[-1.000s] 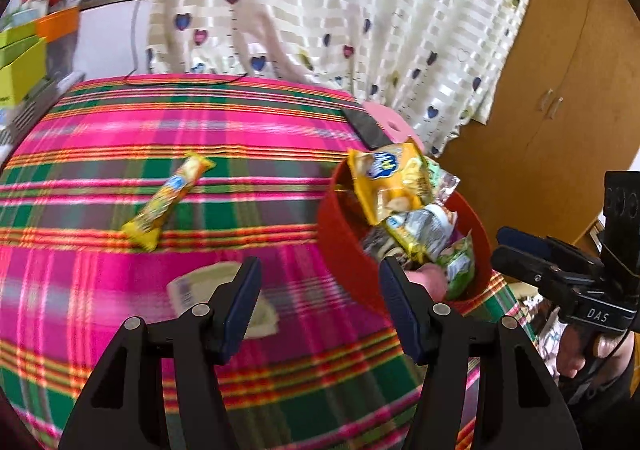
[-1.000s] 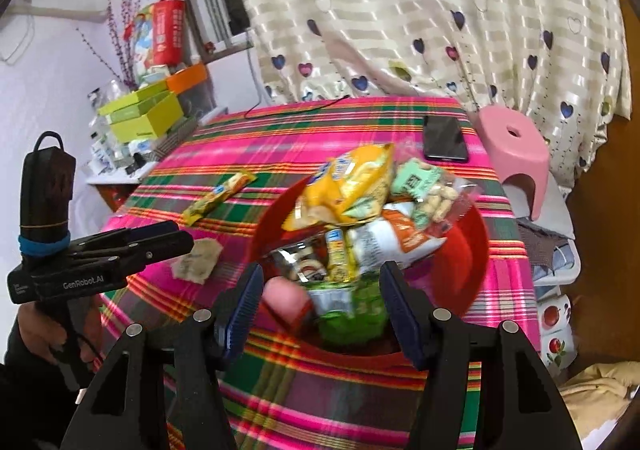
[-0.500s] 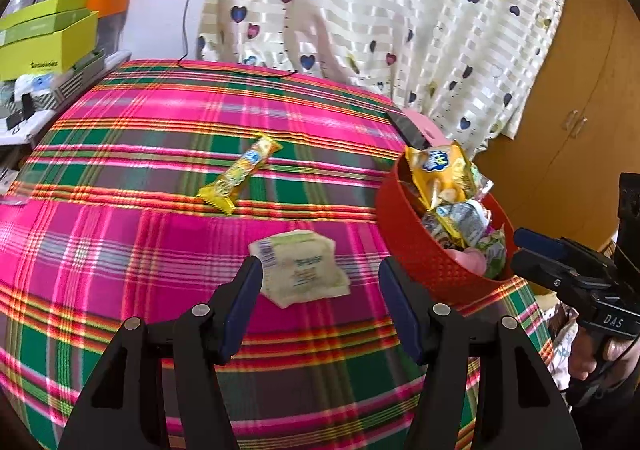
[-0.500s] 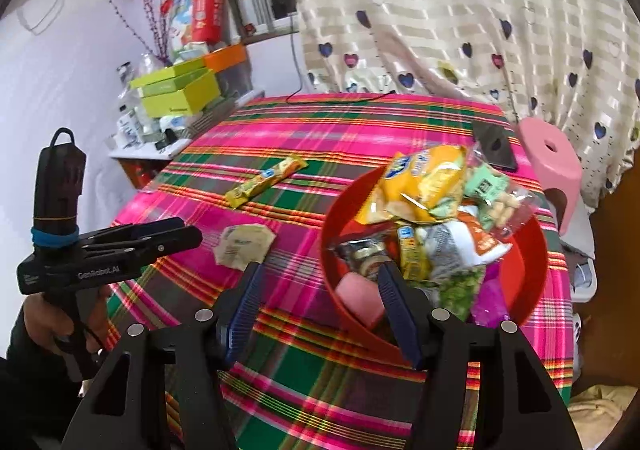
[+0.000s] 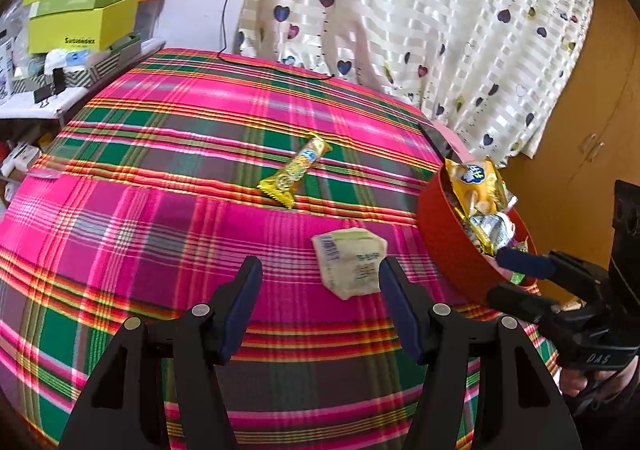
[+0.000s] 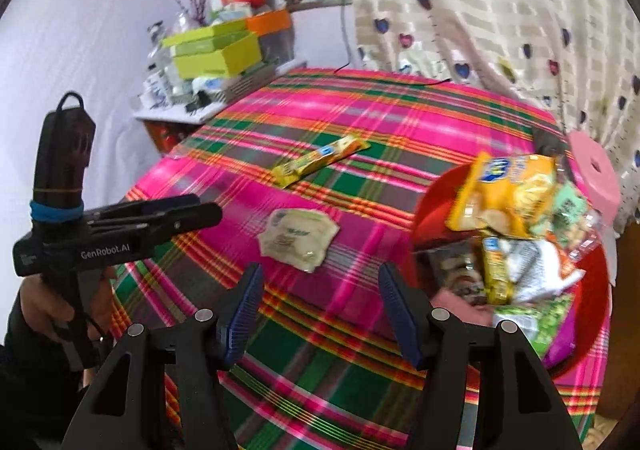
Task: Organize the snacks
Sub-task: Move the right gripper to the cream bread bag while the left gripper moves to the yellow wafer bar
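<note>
Having swung, seemingly, leftward off the basket [image 5: 448,246]: left gripper [image 5: 320,282].

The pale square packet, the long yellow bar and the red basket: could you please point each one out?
pale square packet [image 5: 350,266]: left wrist view, middle of wrapper.
long yellow bar [image 5: 296,175]: left wrist view, mid-length.
red basket [image 5: 448,246]: left wrist view, outer wall.

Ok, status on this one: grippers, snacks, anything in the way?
Left gripper open, empty; right gripper open, empty. Pale packet and yellow bar loose on tablecloth; red bowl full. Nothing blocking.
</note>
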